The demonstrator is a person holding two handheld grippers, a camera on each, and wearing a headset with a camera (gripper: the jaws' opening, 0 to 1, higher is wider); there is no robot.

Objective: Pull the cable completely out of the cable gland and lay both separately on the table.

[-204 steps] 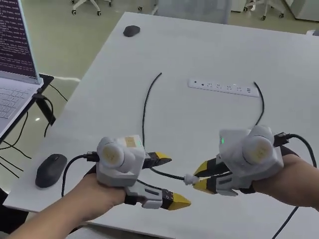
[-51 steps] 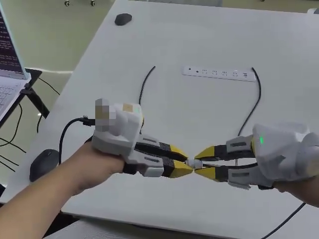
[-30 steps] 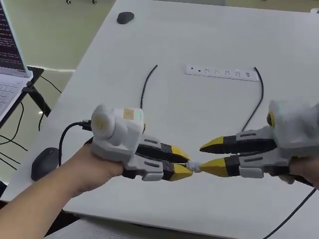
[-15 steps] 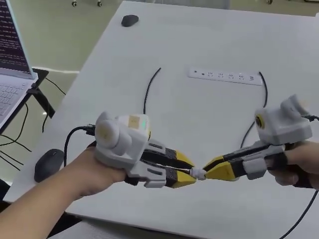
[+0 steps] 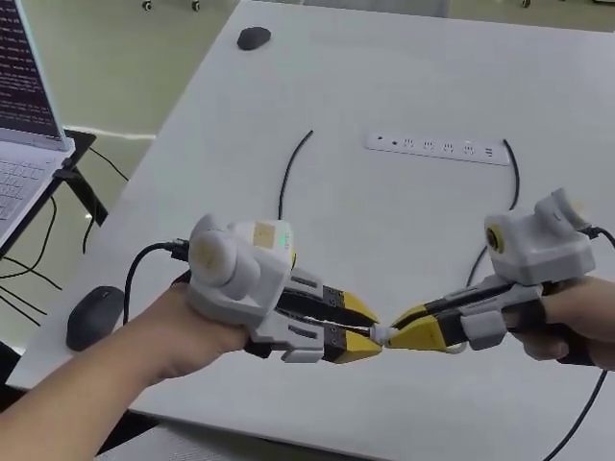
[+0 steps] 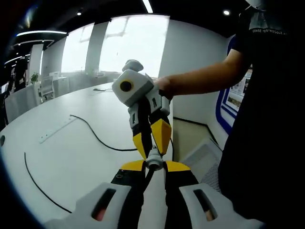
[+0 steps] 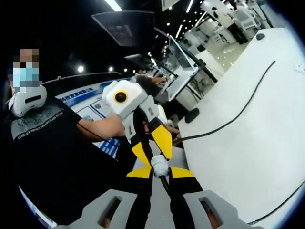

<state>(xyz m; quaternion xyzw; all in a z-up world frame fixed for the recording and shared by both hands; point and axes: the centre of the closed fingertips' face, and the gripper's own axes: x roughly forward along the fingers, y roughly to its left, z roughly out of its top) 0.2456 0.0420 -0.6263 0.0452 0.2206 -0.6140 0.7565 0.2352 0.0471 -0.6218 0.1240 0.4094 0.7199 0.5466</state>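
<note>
Two hand-held tools meet tip to tip in the air above the near edge of a white surface, with a small white gland between them. The left tool looks clamped on the black cable just behind the gland, and the right tool looks clamped on the gland itself. The cable is not yet out, so the pull and laying both pieces apart seem to remain

White table spanning 12 to 6 o'clock; pale green floor at 10, laptop on black stand at 9. Bright windows, ceiling strip lights at 12 in left gripper view.
</note>
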